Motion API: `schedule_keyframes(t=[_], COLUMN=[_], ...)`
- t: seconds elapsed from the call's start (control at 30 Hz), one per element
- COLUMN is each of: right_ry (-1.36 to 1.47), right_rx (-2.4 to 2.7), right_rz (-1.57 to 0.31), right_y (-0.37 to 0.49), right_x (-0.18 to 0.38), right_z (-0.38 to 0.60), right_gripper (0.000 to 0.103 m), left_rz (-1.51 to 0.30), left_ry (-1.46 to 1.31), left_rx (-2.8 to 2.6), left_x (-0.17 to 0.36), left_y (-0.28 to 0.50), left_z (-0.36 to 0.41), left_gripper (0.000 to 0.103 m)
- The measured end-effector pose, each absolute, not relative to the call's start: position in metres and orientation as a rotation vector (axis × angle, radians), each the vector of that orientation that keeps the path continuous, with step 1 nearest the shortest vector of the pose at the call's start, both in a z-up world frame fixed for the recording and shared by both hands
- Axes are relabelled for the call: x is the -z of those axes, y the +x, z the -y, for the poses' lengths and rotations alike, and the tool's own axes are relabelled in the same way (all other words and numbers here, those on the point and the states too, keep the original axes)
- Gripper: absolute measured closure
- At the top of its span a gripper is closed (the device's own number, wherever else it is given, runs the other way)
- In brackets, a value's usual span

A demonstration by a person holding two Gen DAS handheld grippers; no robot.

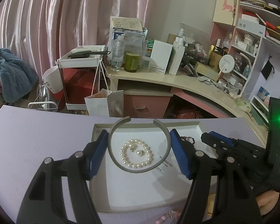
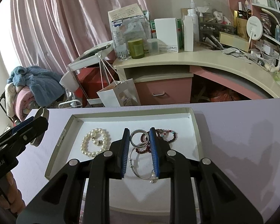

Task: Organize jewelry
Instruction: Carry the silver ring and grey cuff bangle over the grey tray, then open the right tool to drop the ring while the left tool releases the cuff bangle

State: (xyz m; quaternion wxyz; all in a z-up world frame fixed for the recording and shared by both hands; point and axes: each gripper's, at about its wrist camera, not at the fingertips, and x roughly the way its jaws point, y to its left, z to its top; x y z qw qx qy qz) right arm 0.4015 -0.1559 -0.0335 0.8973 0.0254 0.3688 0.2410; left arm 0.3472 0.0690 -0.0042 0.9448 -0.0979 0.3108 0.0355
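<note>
1. The left gripper [image 1: 140, 145] clamps a grey open cuff bangle [image 1: 140, 166] above the shallow tray [image 1: 197, 126].
2. The right gripper [image 2: 140, 149] pinches a silver ring [image 2: 138, 138] over the same tray, near a pearl bracelet [image 2: 95, 141].

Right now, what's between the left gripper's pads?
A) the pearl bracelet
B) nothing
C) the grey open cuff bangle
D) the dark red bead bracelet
C: in the left wrist view the grey open cuff bangle sits pressed between the blue pads of the left gripper, above the tray, while the pearl bracelet lies on the tray floor below it.
</note>
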Motion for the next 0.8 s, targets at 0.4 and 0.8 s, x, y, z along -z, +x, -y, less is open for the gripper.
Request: schedule_keyframes(t=[0.4, 0.8], right_ry=[0.041, 0.046], right_rx=[-0.493, -0.452], right_rz=[-0.756, -0.759], right_y=[0.399, 0.401], right_x=[0.033, 0.037], right_z=[0.155, 0.17], right_gripper=[0.064, 0.064], left_rz=[-0.642, -0.644], left_ry=[-0.196, -0.196], left_rx=[-0.069, -0.067], left_x=[0.008, 0.008], left_y=[0.349, 0.35], left_z=[-0.064, -0.064], left_gripper=[0.036, 0.036])
